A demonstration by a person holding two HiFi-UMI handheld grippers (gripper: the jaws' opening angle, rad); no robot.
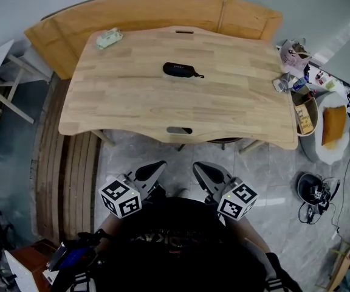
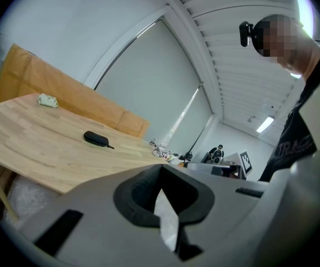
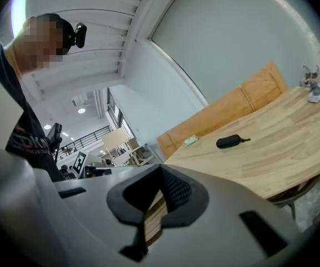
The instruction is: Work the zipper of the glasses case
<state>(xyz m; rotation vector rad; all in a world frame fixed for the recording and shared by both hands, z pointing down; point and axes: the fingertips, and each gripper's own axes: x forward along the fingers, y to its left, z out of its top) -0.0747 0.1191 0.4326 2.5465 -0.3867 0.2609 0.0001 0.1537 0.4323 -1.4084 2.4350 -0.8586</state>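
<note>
Ahead of the person stands a pale wooden table point(image 1: 132, 111), with a curved wooden panel point(image 1: 150, 14) standing along its far edge. Short of the table's near edge, over the grey floor, the left gripper point(image 1: 154, 170) and the right gripper point(image 1: 204, 173) are held side by side close to the person's body, each with its marker cube towards the camera. Each gripper's fingers are pressed together with nothing between them, and neither touches the table.

The black glasses case point(image 1: 179, 70) lies flat on the table, nearer the far edge than the near one and about midway between the left and right edges. Its short pull strap points towards the right edge. It is well apart from both grippers. A small pale green packet point(image 1: 109, 38) sits by the far left corner.
</note>
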